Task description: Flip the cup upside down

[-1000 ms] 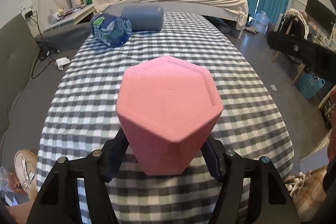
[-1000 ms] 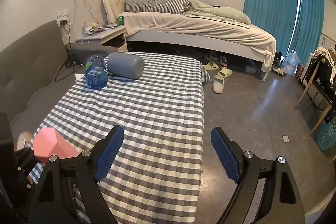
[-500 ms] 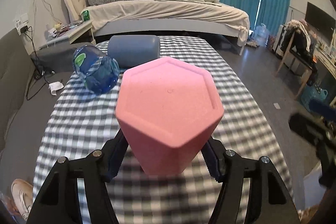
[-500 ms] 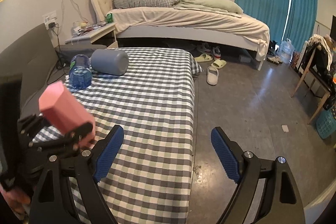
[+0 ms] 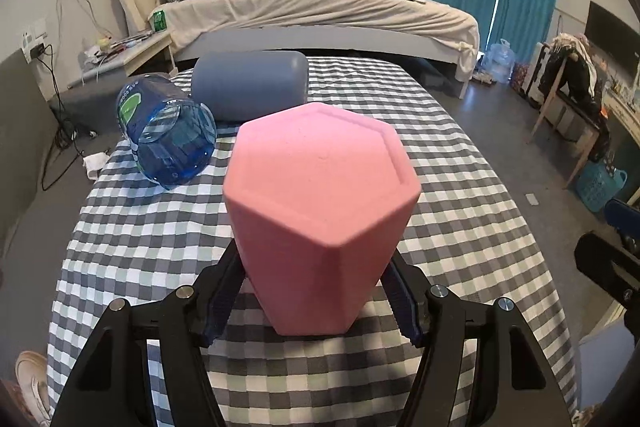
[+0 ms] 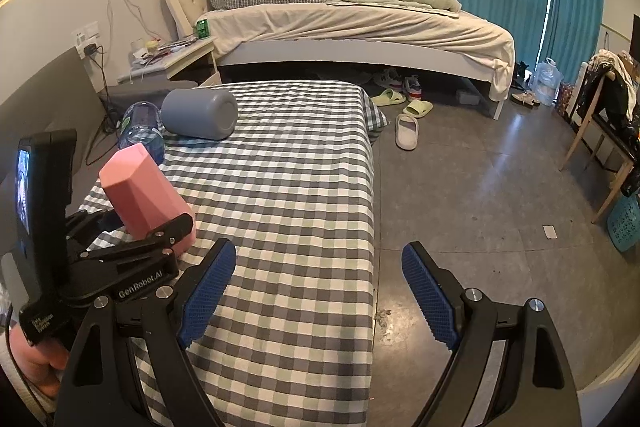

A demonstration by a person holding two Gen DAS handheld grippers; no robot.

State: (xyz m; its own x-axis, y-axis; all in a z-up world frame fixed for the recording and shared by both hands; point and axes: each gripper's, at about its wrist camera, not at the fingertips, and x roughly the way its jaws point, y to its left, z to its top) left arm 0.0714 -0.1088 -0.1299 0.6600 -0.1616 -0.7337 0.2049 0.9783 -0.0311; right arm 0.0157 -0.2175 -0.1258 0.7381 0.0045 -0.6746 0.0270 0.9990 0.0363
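A pink hexagonal cup (image 5: pixel 320 211) fills the middle of the left wrist view, closed base up and toward the camera. My left gripper (image 5: pixel 312 303) is shut on its sides near the lower end. In the right wrist view the cup (image 6: pixel 144 191) stands tilted at the left over the checked tablecloth (image 6: pixel 288 187), held by the left gripper (image 6: pixel 156 231). Whether its rim touches the cloth I cannot tell. My right gripper (image 6: pixel 316 295) is open and empty, over the table's right edge.
A blue clear water jug (image 5: pixel 168 139) lies on its side at the table's far left, next to a grey-blue cylinder (image 5: pixel 248 91). A bed (image 6: pixel 360 27) and nightstand (image 6: pixel 172 63) stand behind. Slippers (image 6: pixel 408 131) lie on the floor at the right.
My left gripper has lifted and brought the pink cup forward along the table, closer to the jug and cylinder. My right gripper has stayed open.
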